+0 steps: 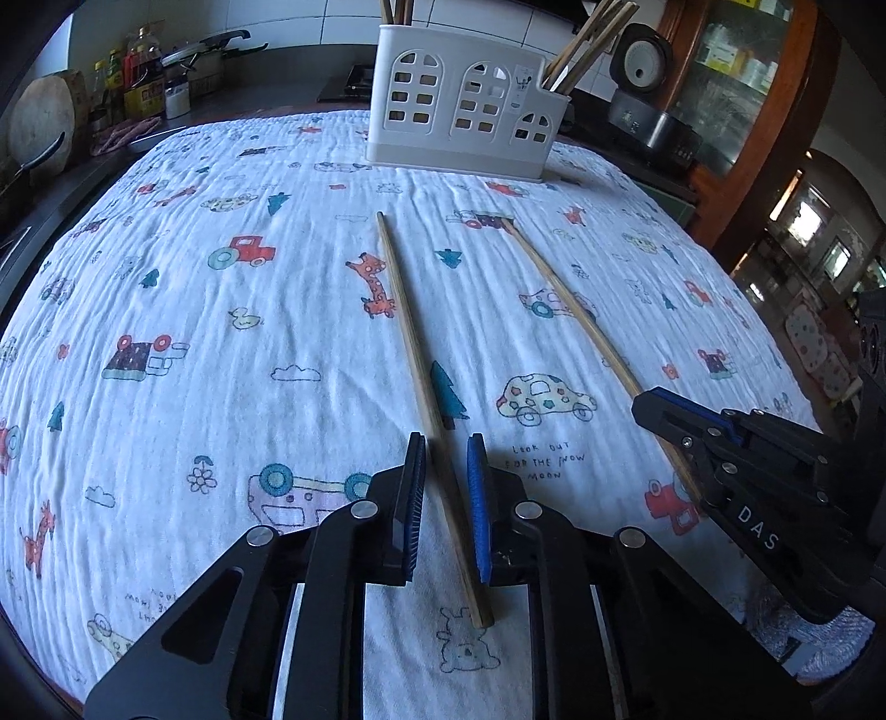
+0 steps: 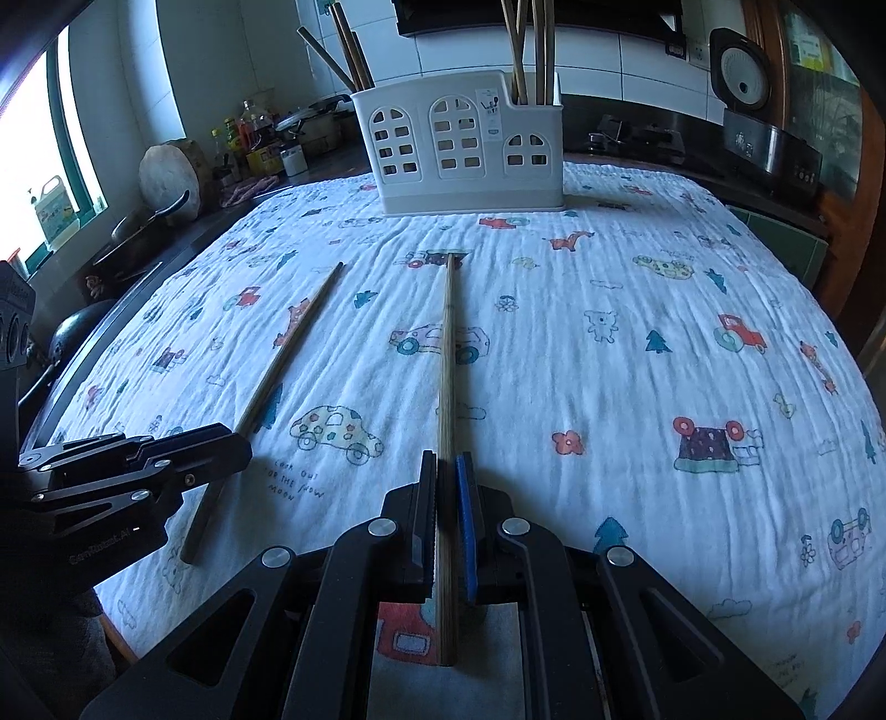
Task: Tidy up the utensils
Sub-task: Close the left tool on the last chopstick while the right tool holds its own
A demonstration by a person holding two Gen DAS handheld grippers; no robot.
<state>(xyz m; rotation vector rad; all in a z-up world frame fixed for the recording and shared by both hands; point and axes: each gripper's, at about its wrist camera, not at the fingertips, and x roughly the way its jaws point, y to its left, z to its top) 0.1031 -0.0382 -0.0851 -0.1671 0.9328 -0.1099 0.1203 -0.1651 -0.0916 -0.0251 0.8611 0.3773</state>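
Chopstick (image 1: 426, 399) lies between parted left fingers (image 1: 412, 498) – right fingers (image 2: 425, 515) pinch second chopstick (image 2: 447, 360)

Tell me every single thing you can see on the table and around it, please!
chopsticks on the cloth: two, light wood, lying side by side, one between the left fingers, one between the right fingers
utensil holder: one, white with little window cut-outs, at the far edge of the cloth
chopsticks in the holder: several, wood, standing upright in its end slots
tablecloth: one, white with cartoon cars, trees and giraffes, covering the table
bottles: several, mixed colours, far left on the counter
rice cooker: one, dark, far right on the counter
left gripper: black with blue pads, open around its chopstick
right gripper: black with blue pads, nearly closed on its chopstick
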